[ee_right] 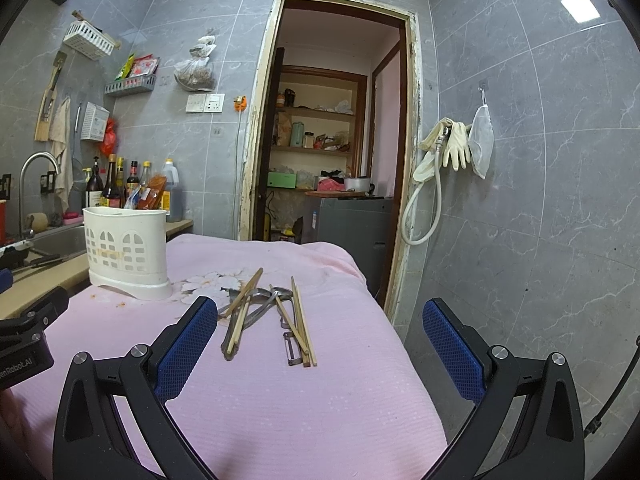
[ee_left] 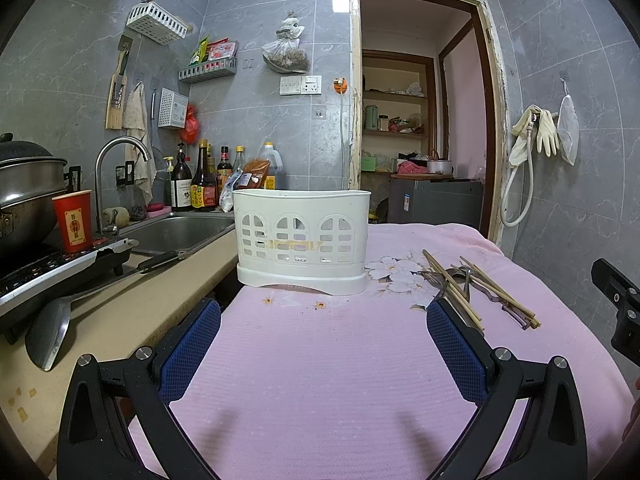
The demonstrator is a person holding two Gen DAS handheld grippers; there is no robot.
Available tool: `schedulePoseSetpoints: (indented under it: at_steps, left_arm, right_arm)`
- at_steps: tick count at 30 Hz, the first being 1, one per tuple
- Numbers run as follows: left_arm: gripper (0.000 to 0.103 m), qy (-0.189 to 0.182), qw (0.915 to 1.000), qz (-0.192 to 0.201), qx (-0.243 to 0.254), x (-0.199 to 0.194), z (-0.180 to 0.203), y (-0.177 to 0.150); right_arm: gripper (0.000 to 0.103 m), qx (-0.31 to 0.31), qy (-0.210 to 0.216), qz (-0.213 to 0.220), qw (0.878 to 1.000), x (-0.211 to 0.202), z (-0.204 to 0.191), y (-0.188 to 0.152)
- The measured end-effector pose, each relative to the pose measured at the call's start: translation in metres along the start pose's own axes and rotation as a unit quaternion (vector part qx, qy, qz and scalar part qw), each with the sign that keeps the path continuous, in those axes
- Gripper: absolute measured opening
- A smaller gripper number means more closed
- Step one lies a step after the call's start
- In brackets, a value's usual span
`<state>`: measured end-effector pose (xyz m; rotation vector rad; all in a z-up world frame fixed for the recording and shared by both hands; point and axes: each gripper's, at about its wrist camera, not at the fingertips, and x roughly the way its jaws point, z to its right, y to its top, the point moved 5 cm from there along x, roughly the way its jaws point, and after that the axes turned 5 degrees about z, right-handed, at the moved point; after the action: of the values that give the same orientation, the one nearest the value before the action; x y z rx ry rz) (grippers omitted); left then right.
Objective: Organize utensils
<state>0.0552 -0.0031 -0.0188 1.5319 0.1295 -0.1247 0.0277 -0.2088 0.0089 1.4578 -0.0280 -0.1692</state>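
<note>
The left claw (ee_left: 324, 320) is held wide open above the pink cloth (ee_left: 320, 360) that covers the table, and nothing is gripped between its blue pads (ee_left: 188, 352). The right claw (ee_right: 320, 320) is likewise spread wide and empty, hung over the near right part of the table, with its right pad past the table's right edge.

The white caddy (ee_left: 302, 236) is seen upright near the far left corner of the table, beside the counter with the sink (ee_left: 180, 232). No utensils can be seen standing above its rim.

The utensils are left loose on the cloth toward the far right edge — well apart from the caddy. Two bundles of chopsticks (ee_right: 244, 312) are laid in a rough fan, one bundle left and one right, pointing away from the near edge. Between and under them metal cutlery (ee_right: 260, 296) is tangled; a spoon bowl can be made out, the rest cannot be told apart. A peeler (ee_right: 294, 350) is laid just beside the right bundle, touching it, its head toward the near edge.

On the counter a red cup (ee_left: 74, 220) is stood by the tap.
</note>
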Motion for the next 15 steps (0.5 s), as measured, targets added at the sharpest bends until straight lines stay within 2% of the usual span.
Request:
schedulePoseSetpoints:
  at_steps: [11,15]
  left_arm:
    - [0.101,-0.001,1.0,-0.001,0.0,0.0001,0.0002,0.0001]
    - [0.101,-0.013,0.9999,-0.003,0.008,0.0053,0.0048,0.0051]
  right_arm:
    - [0.103,0.0,0.0,-0.001,1.0,-0.0007,0.0005,0.0011]
    - [0.103,-0.003,0.002,0.003,1.0,-0.0006,0.002,0.0042]
